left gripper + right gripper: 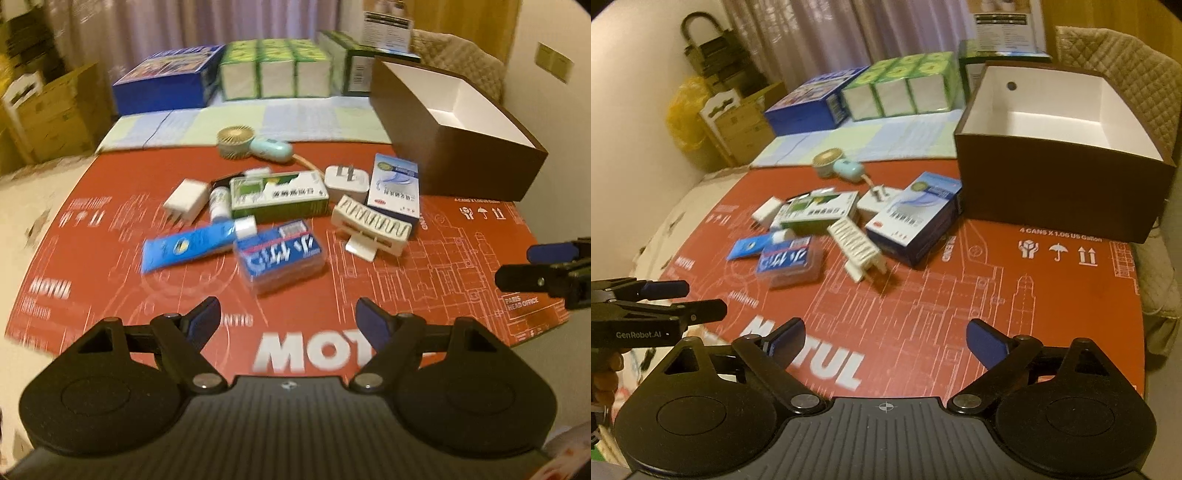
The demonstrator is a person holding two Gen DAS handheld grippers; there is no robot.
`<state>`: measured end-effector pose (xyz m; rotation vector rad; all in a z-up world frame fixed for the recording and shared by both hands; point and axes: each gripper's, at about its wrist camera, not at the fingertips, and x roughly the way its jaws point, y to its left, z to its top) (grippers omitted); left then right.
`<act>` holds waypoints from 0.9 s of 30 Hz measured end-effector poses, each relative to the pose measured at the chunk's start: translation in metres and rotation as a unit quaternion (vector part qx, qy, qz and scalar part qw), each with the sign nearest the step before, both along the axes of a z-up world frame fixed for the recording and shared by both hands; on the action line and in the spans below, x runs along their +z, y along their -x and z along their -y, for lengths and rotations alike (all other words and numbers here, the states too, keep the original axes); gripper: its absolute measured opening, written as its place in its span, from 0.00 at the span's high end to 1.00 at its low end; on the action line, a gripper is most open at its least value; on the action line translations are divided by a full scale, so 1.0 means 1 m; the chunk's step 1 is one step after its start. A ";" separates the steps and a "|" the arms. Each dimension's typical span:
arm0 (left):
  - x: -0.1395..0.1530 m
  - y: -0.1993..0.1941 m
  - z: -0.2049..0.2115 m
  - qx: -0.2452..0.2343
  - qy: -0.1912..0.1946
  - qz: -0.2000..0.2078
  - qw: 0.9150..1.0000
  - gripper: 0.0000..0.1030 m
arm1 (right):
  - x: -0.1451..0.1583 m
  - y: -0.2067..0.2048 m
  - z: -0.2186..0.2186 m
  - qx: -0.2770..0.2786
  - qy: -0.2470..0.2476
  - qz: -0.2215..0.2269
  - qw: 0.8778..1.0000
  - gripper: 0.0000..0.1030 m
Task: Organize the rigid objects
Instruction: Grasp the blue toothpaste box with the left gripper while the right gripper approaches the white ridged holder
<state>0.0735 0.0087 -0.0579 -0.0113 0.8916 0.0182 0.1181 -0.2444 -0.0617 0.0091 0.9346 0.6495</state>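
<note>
1. Both tools are empty. The left tool (288, 317) has its jaws spread wide with only the red mat (424, 288) between them. The right tool (884, 338) is also wide open and grips nothing. Both hover short of the pile, well apart from it.

2. The things to sort lie in a tight cluster in the middle of the surface: a blue toothpaste tube (184, 249), a blue clear-lidded case (282, 256), a green carton (279, 199), a white charger (186, 199), a white ribbed plug-in piece (371, 225) and a blue-and-white medicine box (395, 188). The open brown box (1063, 192), likely their destination, stands behind and to the right, empty.

3. Risk: the items touch or overlap. The tube's cap lies against the case, and the ribbed piece leans on the medicine box. Closing on one could drag or tip its neighbour.

4. Risk: the tube is soft and tapered, so it may squirm out of a pinch.

5. Risk: the two tools sit close together; reaching for the same spot could make them collide.

6. Risk: the brown box's wall is tall, so a low carry could knock it.
</note>
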 end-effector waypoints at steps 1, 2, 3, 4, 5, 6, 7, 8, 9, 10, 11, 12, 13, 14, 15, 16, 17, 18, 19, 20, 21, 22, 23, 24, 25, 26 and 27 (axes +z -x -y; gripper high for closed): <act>-0.002 -0.006 -0.003 -0.010 0.000 0.002 1.000 0.25 | -0.001 -0.003 -0.003 -0.006 0.001 0.000 1.000 0.12; -0.004 -0.013 -0.006 -0.021 0.000 0.001 1.000 0.25 | -0.002 -0.006 -0.006 -0.011 0.002 0.000 1.000 0.14; -0.007 -0.018 -0.008 -0.031 0.001 0.000 1.000 0.25 | -0.003 -0.009 -0.009 -0.015 0.003 -0.001 1.000 0.14; -0.009 -0.024 -0.011 -0.042 0.001 0.001 0.999 0.25 | -0.005 -0.011 -0.013 -0.020 0.004 -0.003 1.000 0.15; -0.012 -0.030 -0.013 -0.055 0.001 0.000 0.998 0.25 | -0.007 -0.013 -0.016 -0.025 0.005 -0.006 1.000 0.16; -0.014 -0.036 -0.015 -0.067 0.000 -0.001 0.998 0.25 | -0.009 -0.015 -0.019 -0.030 0.006 -0.008 1.000 0.16; -0.017 -0.041 -0.016 -0.078 -0.003 -0.003 0.997 0.25 | -0.011 -0.017 -0.021 -0.036 0.007 -0.011 0.999 0.17; -0.020 -0.048 -0.018 -0.091 -0.008 -0.005 0.996 0.25 | -0.012 -0.019 -0.023 -0.042 0.008 -0.013 0.999 0.17; -0.022 -0.052 -0.019 -0.102 -0.011 -0.006 0.995 0.25 | -0.014 -0.021 -0.026 -0.050 0.009 -0.016 0.999 0.17; -0.025 -0.057 -0.021 -0.112 -0.014 -0.007 0.994 0.25 | -0.015 -0.022 -0.027 -0.057 0.011 -0.018 0.998 0.17; -0.028 -0.062 -0.022 -0.124 -0.018 -0.008 0.992 0.25 | -0.016 -0.024 -0.029 -0.064 0.013 -0.020 0.998 0.17; -0.031 -0.066 -0.023 -0.134 -0.021 -0.009 0.991 0.25 | -0.017 -0.026 -0.030 -0.070 0.014 -0.022 0.997 0.17; -0.033 -0.071 -0.025 -0.144 -0.023 -0.011 0.989 0.25 | -0.019 -0.027 -0.031 -0.078 0.016 -0.024 0.997 0.17; -0.036 -0.076 -0.026 -0.152 -0.025 -0.013 0.988 0.25 | -0.020 -0.028 -0.032 -0.087 0.017 -0.026 0.996 0.17; -0.038 -0.080 -0.027 -0.161 -0.027 -0.013 0.987 0.26 | -0.021 -0.028 -0.032 -0.094 0.018 -0.029 0.995 0.17; -0.040 -0.083 -0.027 -0.171 -0.029 -0.013 0.985 0.26 | -0.022 -0.028 -0.032 -0.102 0.019 -0.032 0.994 0.17; -0.043 -0.087 -0.027 -0.181 -0.030 -0.013 0.983 0.26 | -0.023 -0.029 -0.033 -0.108 0.020 -0.034 0.993 0.17; -0.046 -0.090 -0.028 -0.192 -0.032 -0.013 0.981 0.26 | -0.024 -0.029 -0.034 -0.114 0.021 -0.037 0.993 0.17; -0.048 -0.093 -0.028 -0.199 -0.034 -0.015 0.979 0.26 | -0.024 -0.029 -0.034 -0.119 0.022 -0.040 0.992 0.17; -0.051 -0.097 -0.028 -0.208 -0.036 -0.018 0.977 0.26 | -0.025 -0.029 -0.034 -0.124 0.023 -0.041 0.991 0.17; -0.053 -0.099 -0.029 -0.215 -0.034 -0.020 0.976 0.26 | -0.025 -0.029 -0.035 -0.128 0.024 -0.043 0.991 0.17; -0.055 -0.102 -0.029 -0.220 -0.032 -0.022 0.975 0.26 | -0.025 -0.029 -0.035 -0.132 0.025 -0.044 0.990 0.17; -0.057 -0.104 -0.030 -0.227 -0.029 -0.026 0.973 0.26 | -0.025 -0.029 -0.035 -0.136 0.025 -0.046 0.989 0.17; -0.059 -0.105 -0.030 -0.232 -0.026 -0.029 0.972 0.26 | -0.026 -0.029 -0.035 -0.140 0.026 -0.047 0.989 0.17; -0.060 -0.106 -0.030 -0.236 -0.024 -0.033 0.971 0.30 | -0.026 -0.029 -0.035 -0.144 0.028 -0.049 0.988 0.17; -0.063 -0.107 -0.031 -0.239 -0.021 -0.038 0.970 0.32 | -0.026 -0.029 -0.035 -0.148 0.029 -0.051 0.987 0.17; -0.063 -0.106 -0.030 -0.240 -0.023 -0.035 0.970 0.33 | -0.027 -0.029 -0.035 -0.151 0.031 -0.053 0.987 0.17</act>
